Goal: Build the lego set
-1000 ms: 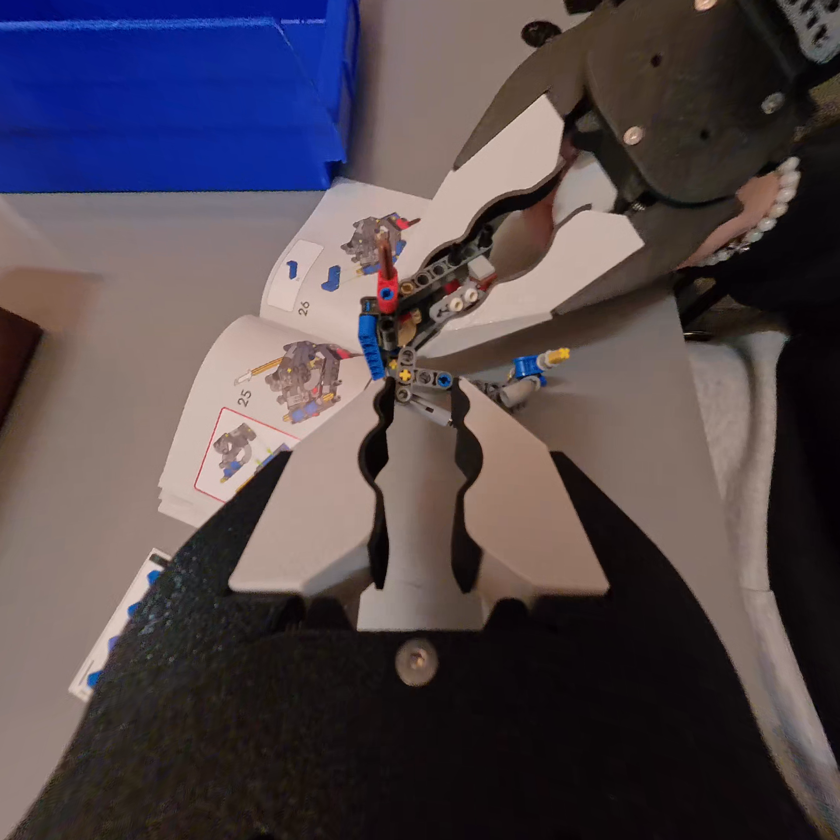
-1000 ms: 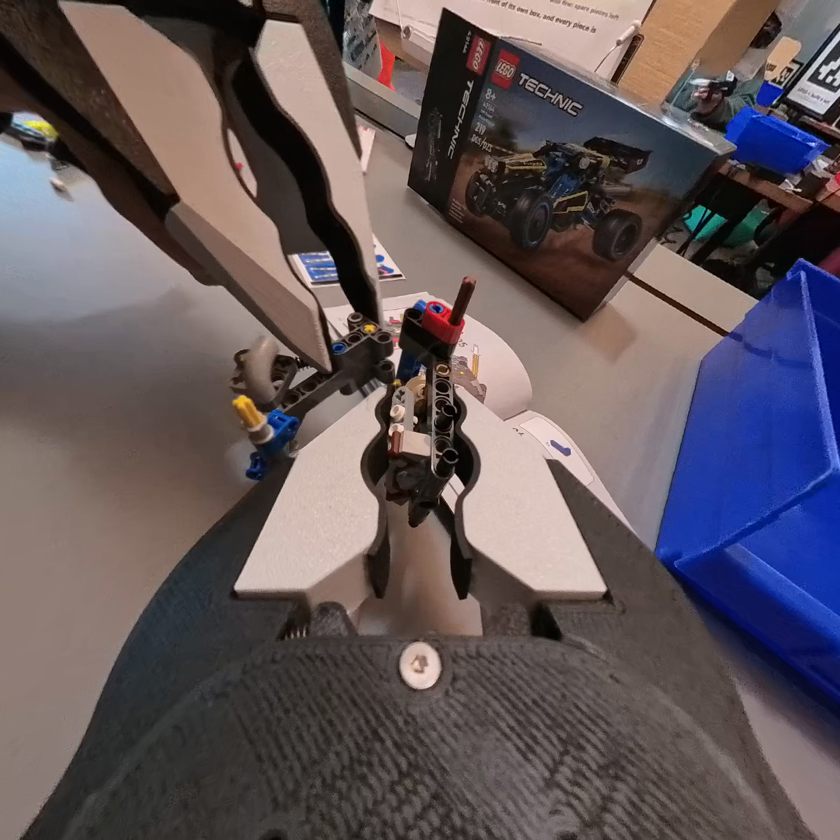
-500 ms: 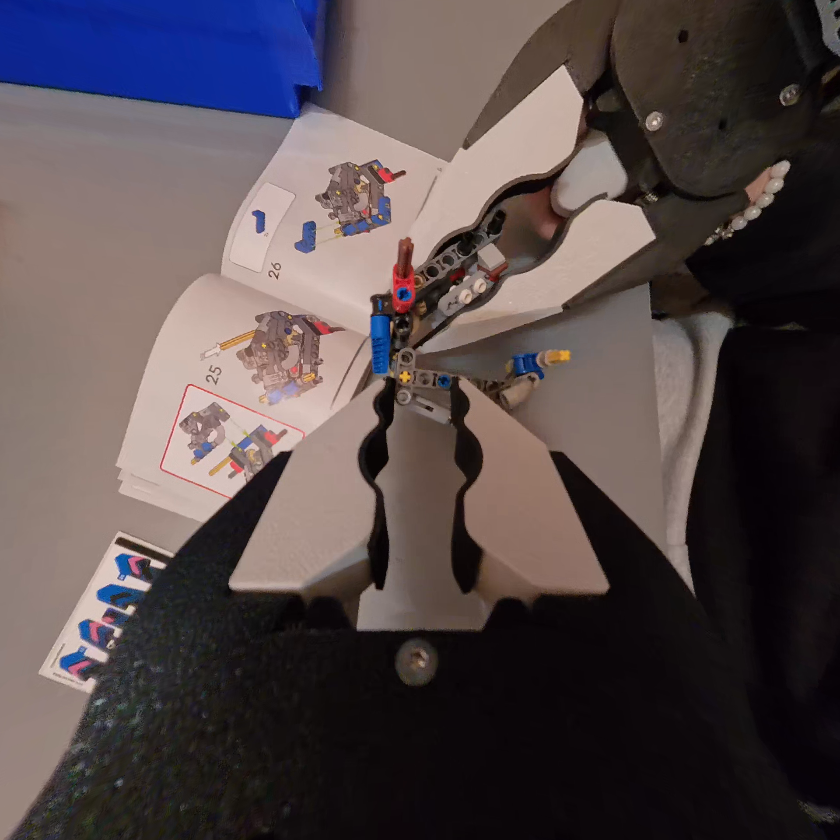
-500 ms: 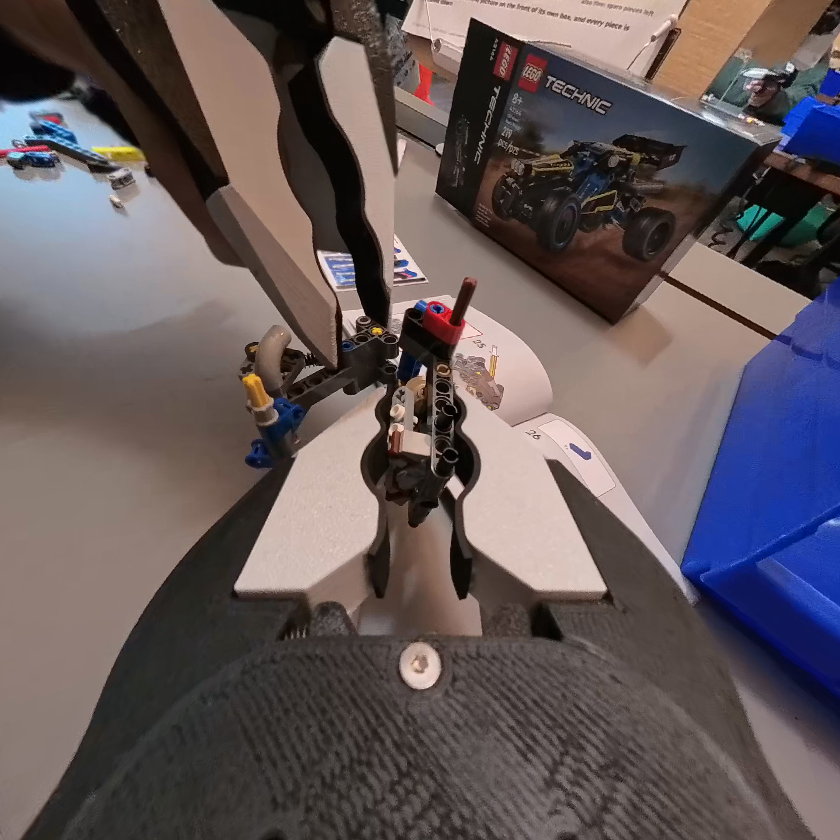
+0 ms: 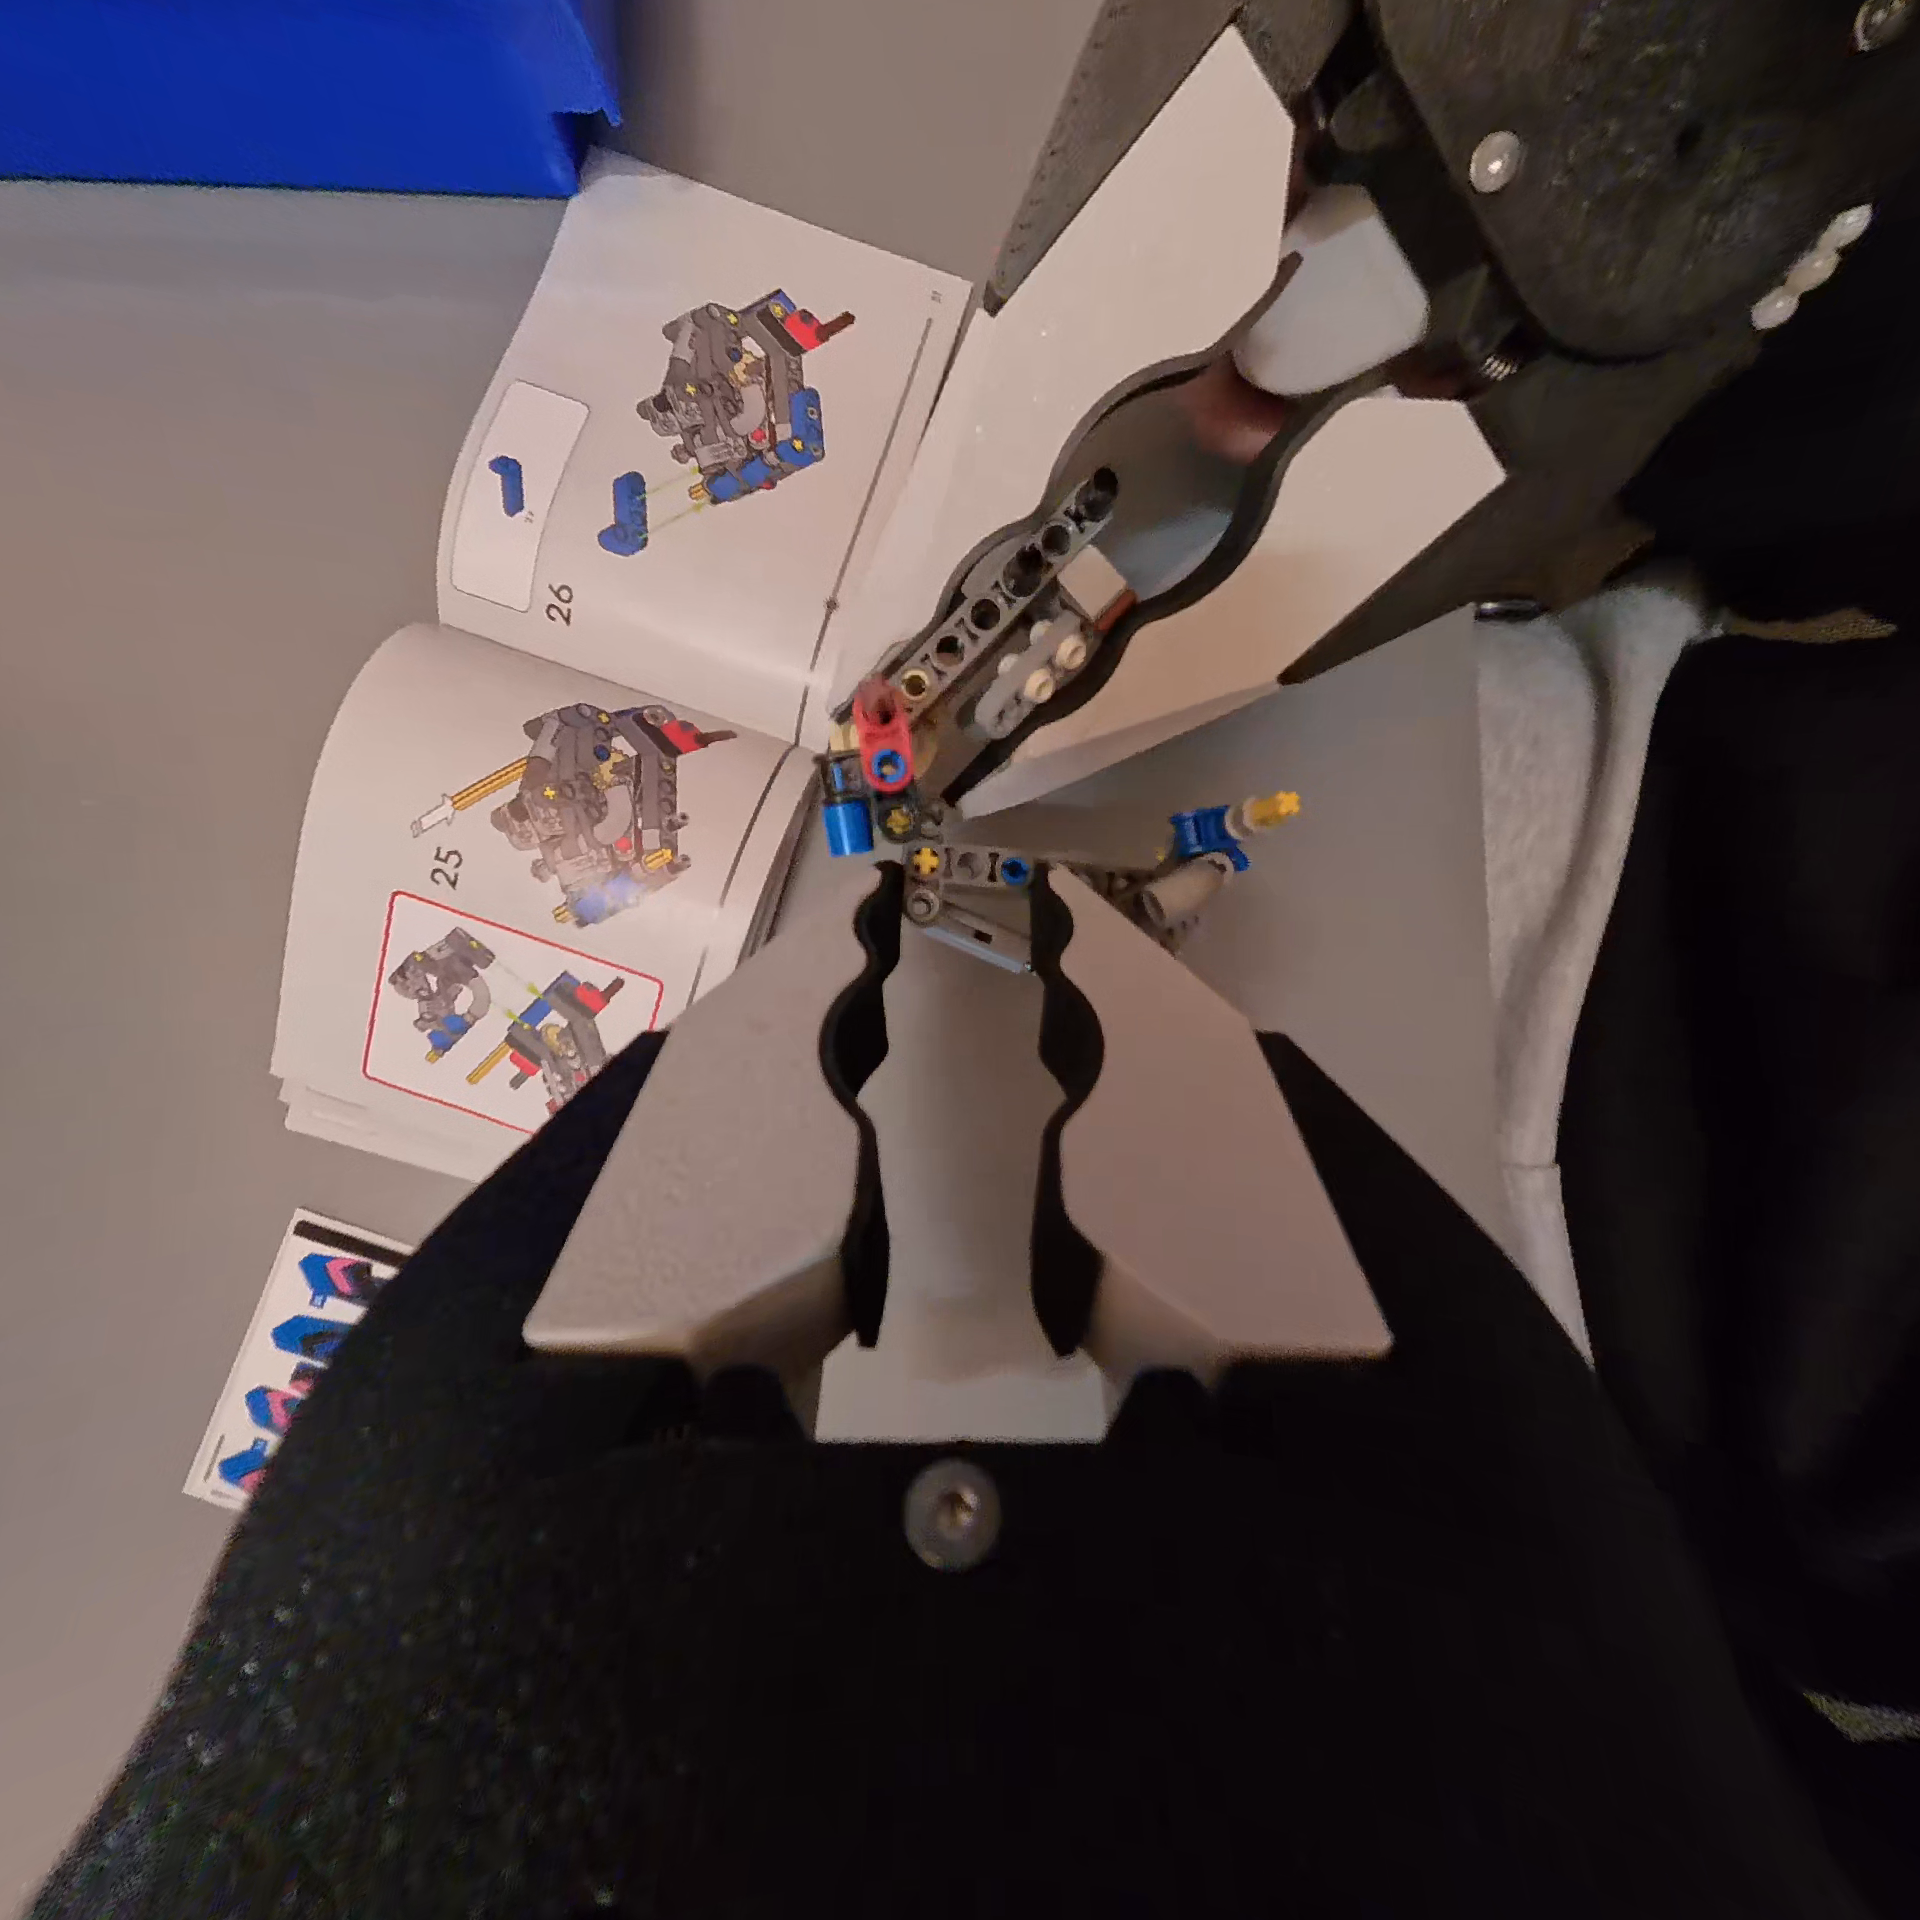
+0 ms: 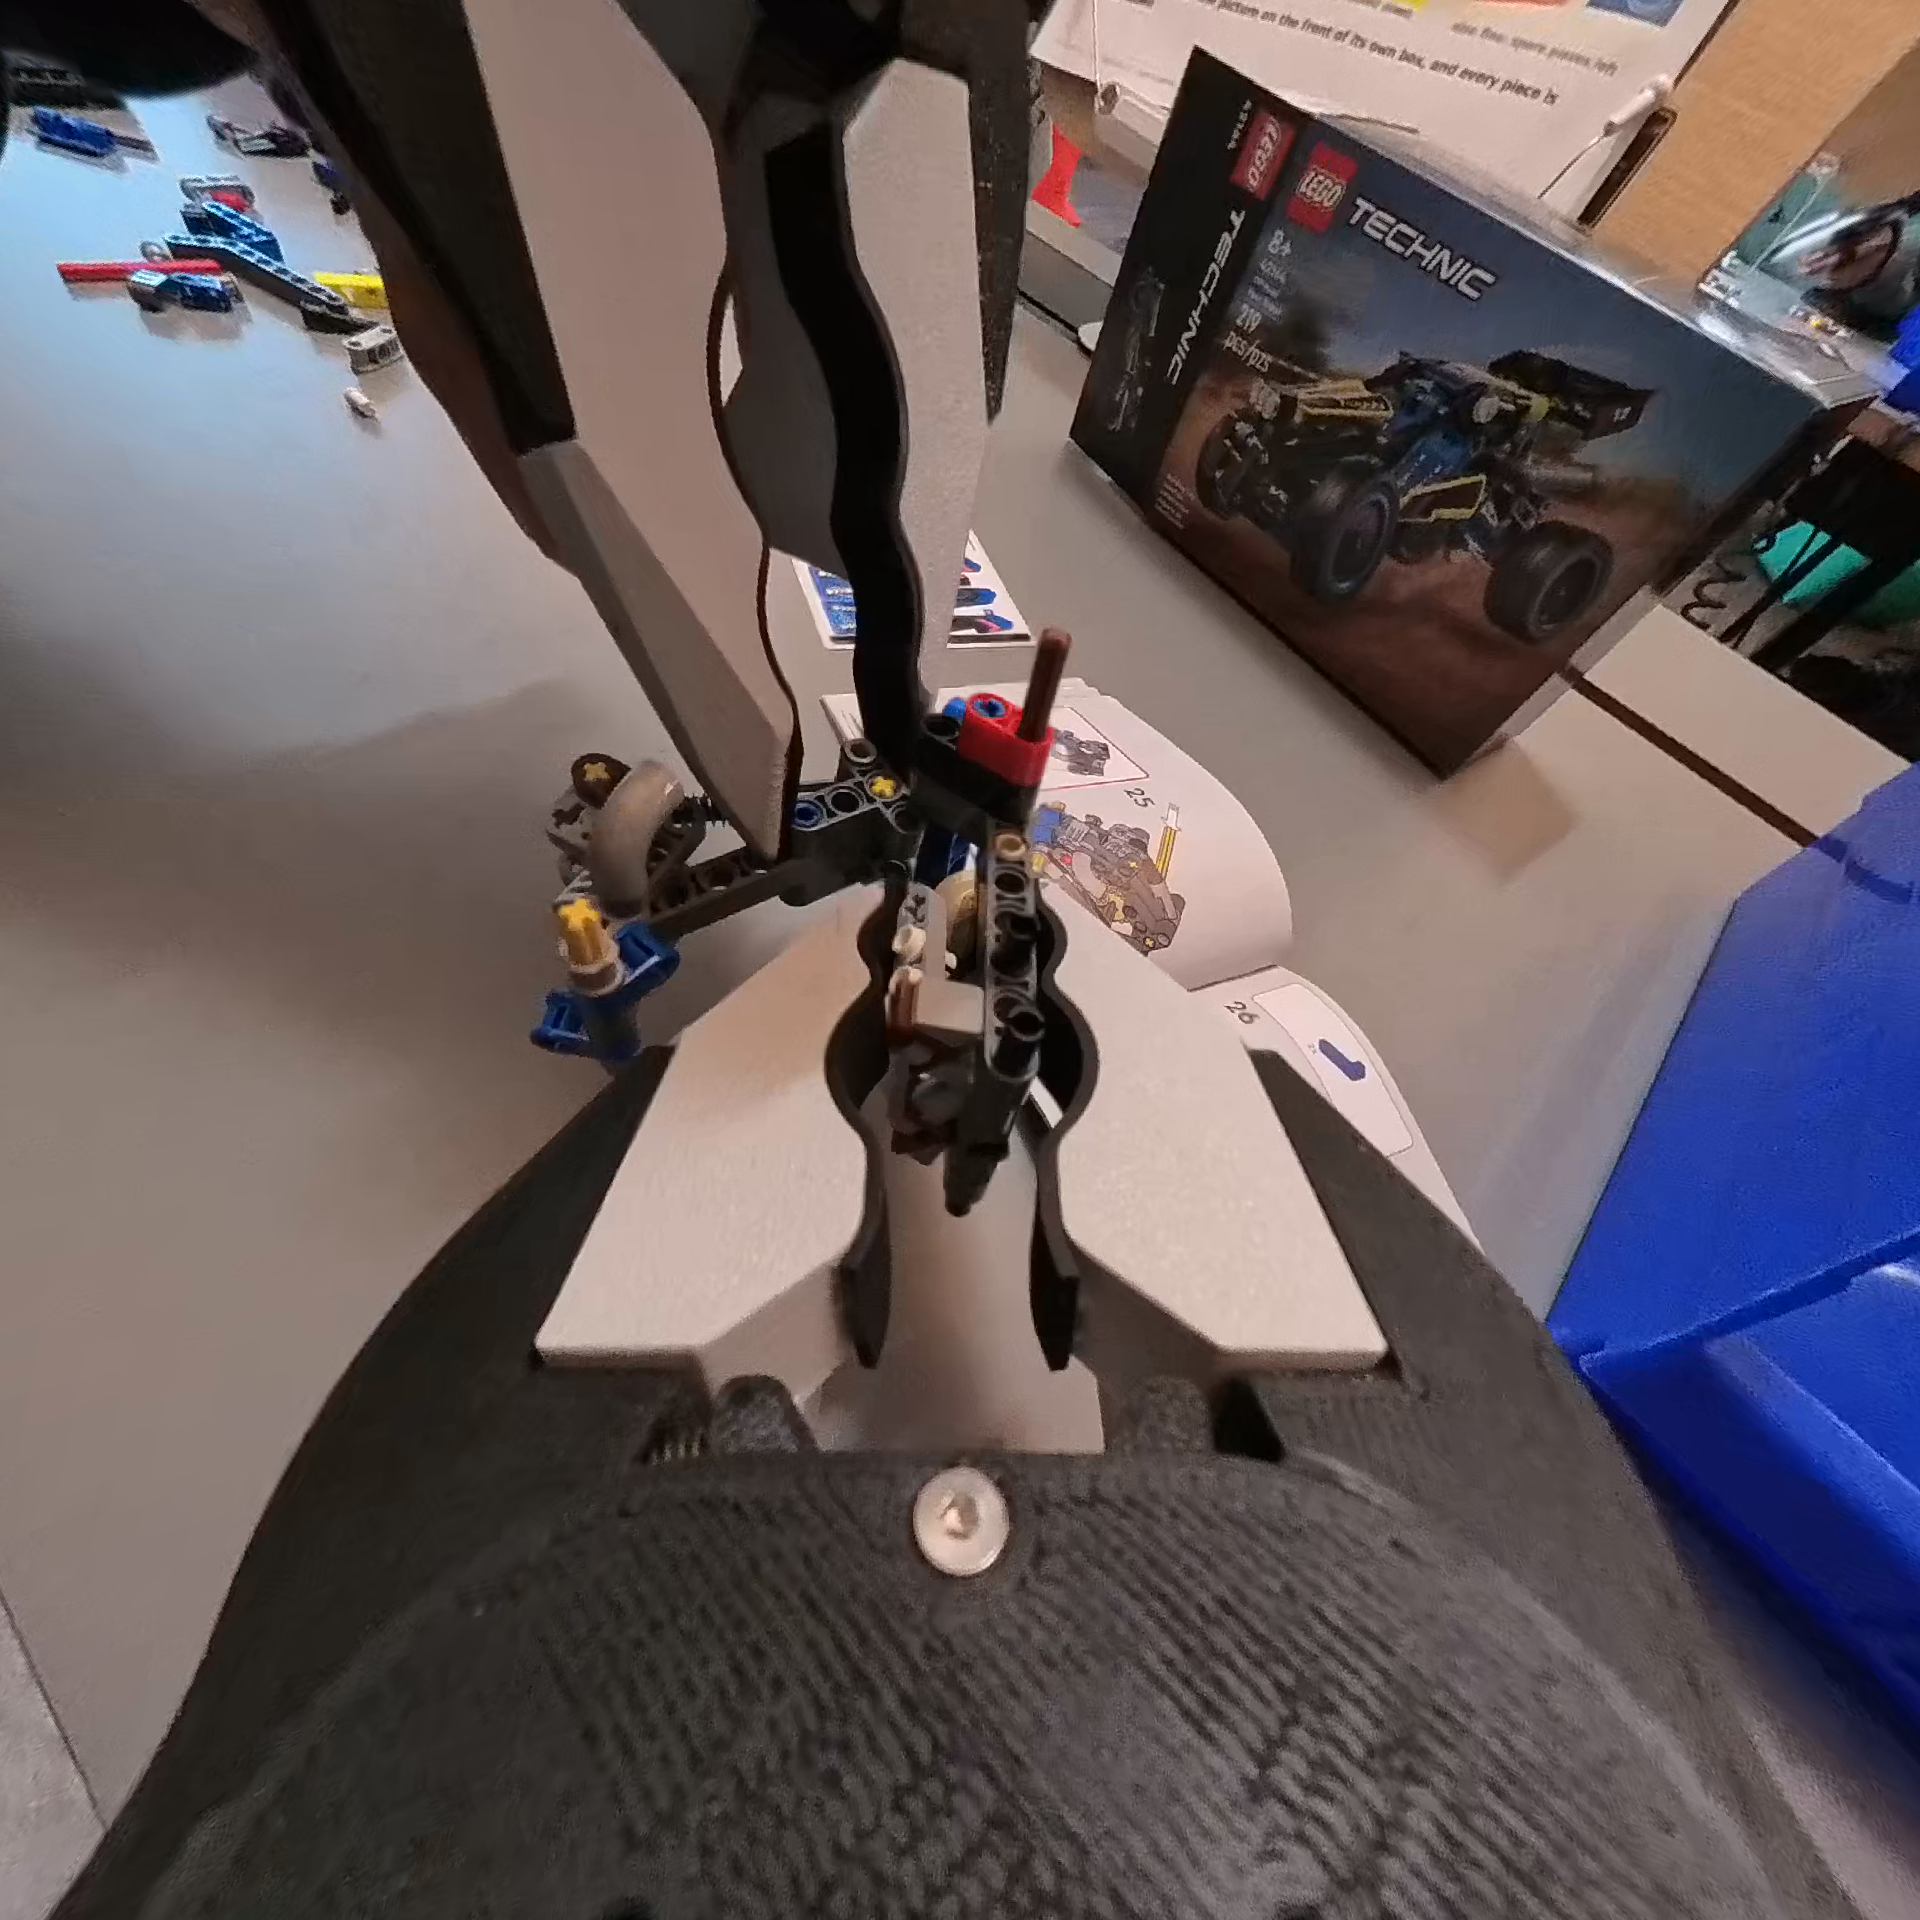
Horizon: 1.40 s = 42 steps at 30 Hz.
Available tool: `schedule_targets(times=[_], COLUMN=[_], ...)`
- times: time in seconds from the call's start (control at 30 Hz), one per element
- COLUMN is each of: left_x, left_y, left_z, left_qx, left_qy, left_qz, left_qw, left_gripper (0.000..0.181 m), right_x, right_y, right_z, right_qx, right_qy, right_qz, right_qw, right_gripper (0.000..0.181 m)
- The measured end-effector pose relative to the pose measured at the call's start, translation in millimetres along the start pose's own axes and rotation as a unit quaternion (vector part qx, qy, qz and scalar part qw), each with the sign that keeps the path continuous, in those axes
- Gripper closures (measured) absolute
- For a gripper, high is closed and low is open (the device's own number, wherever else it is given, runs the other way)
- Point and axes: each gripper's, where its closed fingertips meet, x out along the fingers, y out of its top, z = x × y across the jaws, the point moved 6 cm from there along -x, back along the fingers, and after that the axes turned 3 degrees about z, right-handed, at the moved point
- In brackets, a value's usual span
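Note:
A partly built lego assembly (image 5: 997, 623) of black and grey beams is held between both grippers above the grey table (image 5: 156, 727). My right gripper (image 6: 956, 925) is shut on its black beam (image 6: 1003, 935). A red connector (image 6: 997, 743) with a brown axle sticks up at the front. My left gripper (image 5: 961, 899) is shut on the grey side beam (image 5: 966, 868). In the right wrist view the left gripper (image 6: 836, 790) comes down from above. A blue and yellow joint (image 6: 603, 966) hangs at the arm's end. The right gripper (image 5: 914, 743) reaches in from the upper right.
An open instruction booklet (image 5: 623, 675) lies under the assembly, with a sticker sheet (image 5: 301, 1340) beside it. A blue bin (image 6: 1766, 1195) stands at the right, the set's box (image 6: 1403, 416) behind. Loose parts (image 6: 229, 270) lie at the far left. A dark sleeve (image 5: 1766, 935) is close. The tips of both grippers are at nearly the same place.
Both grippers keep their hold on the assembly. The pair has shifted over the booklet, and the left gripper now stands steeper above the assembly in the right wrist view.

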Motion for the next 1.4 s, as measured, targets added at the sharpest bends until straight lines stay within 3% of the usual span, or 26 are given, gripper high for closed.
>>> schedule_targets(times=[0.03,0.3,0.63,0.9,1.0,1.13,1.4], left_x=[0.1,-0.9,-0.2,-2.1,-3.0,-1.6,-1.8], left_y=[-0.2,-6.7,-13.7,-16.4,-13.5,-10.8,-13.0], left_z=[0.0,-1.4,2.2,-0.6,-0.1,1.5,-1.5], left_qx=[-0.004,-0.028,0.001,-0.028,-0.047,-0.030,-0.045], left_qy=[0.001,-0.020,0.028,0.025,0.025,0.045,0.022], left_qz=[0.010,0.081,0.136,0.121,0.106,0.104,0.121], left_qw=[1.000,0.996,0.990,0.992,0.993,0.993,0.991], left_gripper=[0.159,0.160,0.160,0.160,0.160,0.160,0.160], right_x=[-0.5,-0.4,-0.1,2.1,2.1,0.9,1.4], right_y=[-1.3,-3.3,-5.4,-0.9,1.0,-1.1,-1.9], right_z=[1.2,0.4,2.0,-2.8,-5.8,-3.2,-2.9], right_qx=[0.003,0.010,0.020,0.005,-0.042,-0.017,-0.018], right_qy=[0.000,0.015,0.011,0.002,-0.006,-0.002,-0.002], right_qz=[0.000,0.020,0.006,-0.006,-0.013,-0.008,-0.002], right_qw=[1.000,1.000,1.000,1.000,0.999,1.000,1.000], right_gripper=[0.161,0.160,0.159,0.161,0.161,0.161,0.161])
